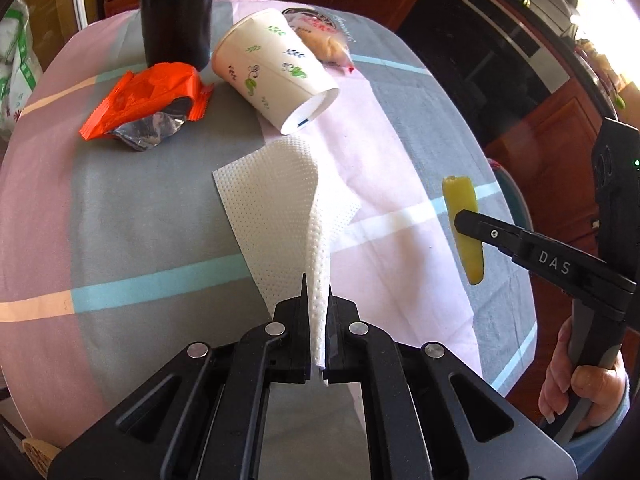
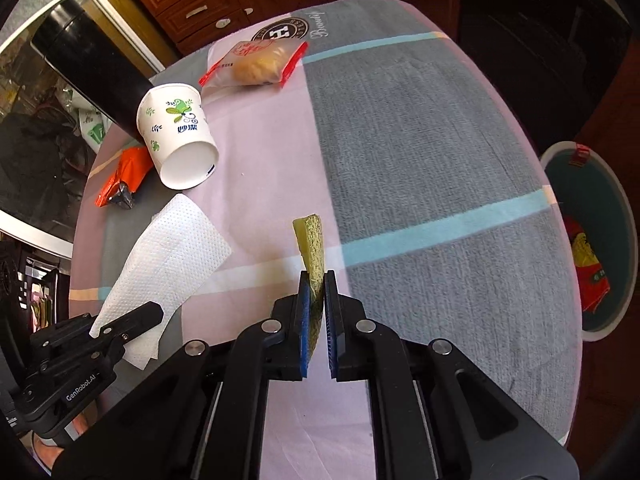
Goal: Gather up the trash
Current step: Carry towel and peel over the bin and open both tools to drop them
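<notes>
Now, bin: round teal waste bin [image 2: 592,236] on the floor beside the table, red wrapper inside.
Cup: white leaf-print paper cup [image 1: 272,72] tipped over, empty.
Left gripper [image 1: 318,292]: clamped on white embossed paper towel [image 1: 280,200].
Right gripper [image 2: 318,280]: pinching yellow-green peel strip [image 2: 312,244].
Nearby: orange foil wrapper [image 1: 148,100], black cylinder [image 1: 176,8], clear snack bag [image 2: 256,62].
</notes>
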The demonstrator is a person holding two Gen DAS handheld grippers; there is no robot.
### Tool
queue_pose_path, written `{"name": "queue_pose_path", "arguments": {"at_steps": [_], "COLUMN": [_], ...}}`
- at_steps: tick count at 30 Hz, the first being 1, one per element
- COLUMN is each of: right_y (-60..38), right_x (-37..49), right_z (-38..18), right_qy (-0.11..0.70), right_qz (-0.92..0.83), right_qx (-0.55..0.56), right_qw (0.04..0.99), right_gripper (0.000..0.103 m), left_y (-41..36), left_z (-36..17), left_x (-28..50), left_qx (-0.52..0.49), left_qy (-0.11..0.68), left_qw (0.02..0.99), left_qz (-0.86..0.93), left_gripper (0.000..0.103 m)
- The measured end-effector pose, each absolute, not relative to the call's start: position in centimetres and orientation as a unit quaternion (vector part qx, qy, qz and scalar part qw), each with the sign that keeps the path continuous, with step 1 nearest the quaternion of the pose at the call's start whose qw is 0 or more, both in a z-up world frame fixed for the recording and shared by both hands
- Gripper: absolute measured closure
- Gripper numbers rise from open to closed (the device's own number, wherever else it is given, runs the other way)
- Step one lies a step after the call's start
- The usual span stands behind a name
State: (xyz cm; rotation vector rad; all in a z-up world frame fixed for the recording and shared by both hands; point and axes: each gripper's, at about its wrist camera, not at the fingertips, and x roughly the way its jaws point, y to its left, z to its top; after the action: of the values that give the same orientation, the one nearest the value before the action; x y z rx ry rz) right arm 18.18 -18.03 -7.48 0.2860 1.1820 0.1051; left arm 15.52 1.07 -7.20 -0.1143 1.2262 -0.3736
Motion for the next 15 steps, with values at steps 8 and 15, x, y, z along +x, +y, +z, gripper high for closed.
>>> {"name": "queue_pose_path", "arguments": {"at_steps": [8, 15], "right_y": [-22.3, -27.2], "right_x": [15.8, 13.7], "right_z": [-5.0, -3.7], "right_qy": [0.522, 0.496], "right_qz": [0.044, 0.032], "right_qx": [0.165, 0.195], "right_qw": [0.835, 0.845], "right_gripper": [0.096, 0.096], "left_y": [-4.1, -8.6], "left_z": [-4.6, -3.4], "left_x": [13.8, 13.1], "left_qx": [-0.017, 0.003], "left_qy": [0.561, 0.552], "left_qw": [0.800, 0.797], "left_qz": [-0.212, -0.244], "left_gripper": [0.099, 0.099]}}
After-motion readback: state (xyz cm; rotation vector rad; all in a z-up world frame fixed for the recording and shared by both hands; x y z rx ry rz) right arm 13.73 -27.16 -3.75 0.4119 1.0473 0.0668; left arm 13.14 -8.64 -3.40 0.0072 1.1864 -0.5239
